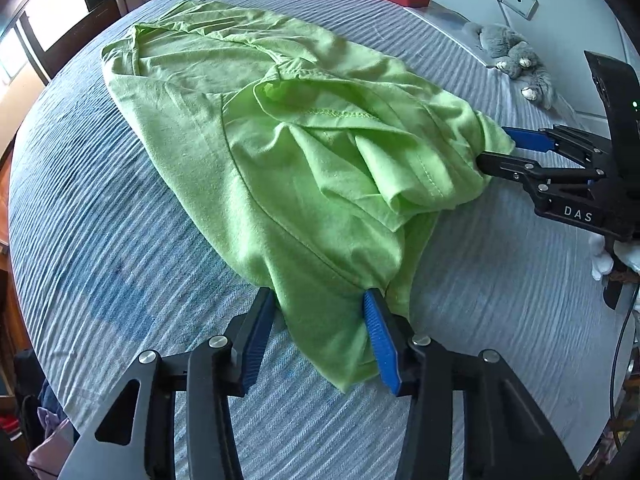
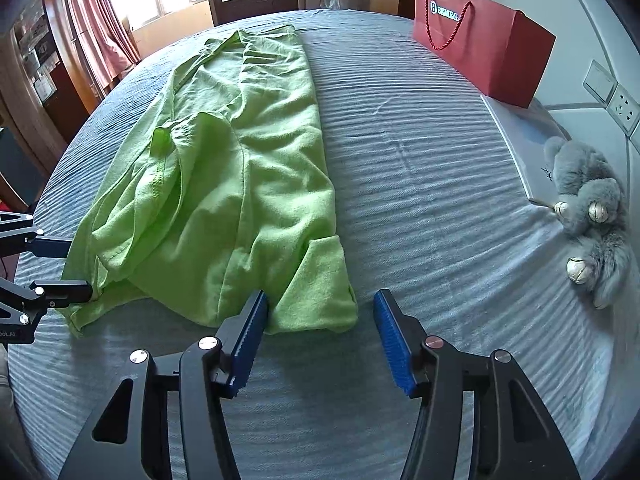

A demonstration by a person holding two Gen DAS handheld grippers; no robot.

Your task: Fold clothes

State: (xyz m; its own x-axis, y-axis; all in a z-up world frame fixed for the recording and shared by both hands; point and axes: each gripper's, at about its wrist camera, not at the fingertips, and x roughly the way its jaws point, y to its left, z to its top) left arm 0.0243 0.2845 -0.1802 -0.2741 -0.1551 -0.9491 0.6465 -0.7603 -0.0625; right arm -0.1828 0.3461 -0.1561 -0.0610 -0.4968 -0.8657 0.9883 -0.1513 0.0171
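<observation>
Blue-grey ribbed bedding (image 2: pixel 420 184) is covering a bed that is filling both views, with a window and dark furniture lying beyond its far edge. A lime-green garment (image 1: pixel 256 152) is lying crumpled lengthwise on it, stretching away from both tools. The left hand-held gripper (image 1: pixel 320 340) is standing with its jaws apart, a hem corner of the garment lying loosely between the blue pads without being pinched. The right hand-held gripper (image 2: pixel 320 340) is also standing open, with the garment's near folded corner lying at its left pad and bare bedding under the rest of the gap. To its right, open bedding is running to a grey plush toy (image 2: pixel 588 216) and a red paper bag (image 2: pixel 492 52) near the bed's edge.
</observation>
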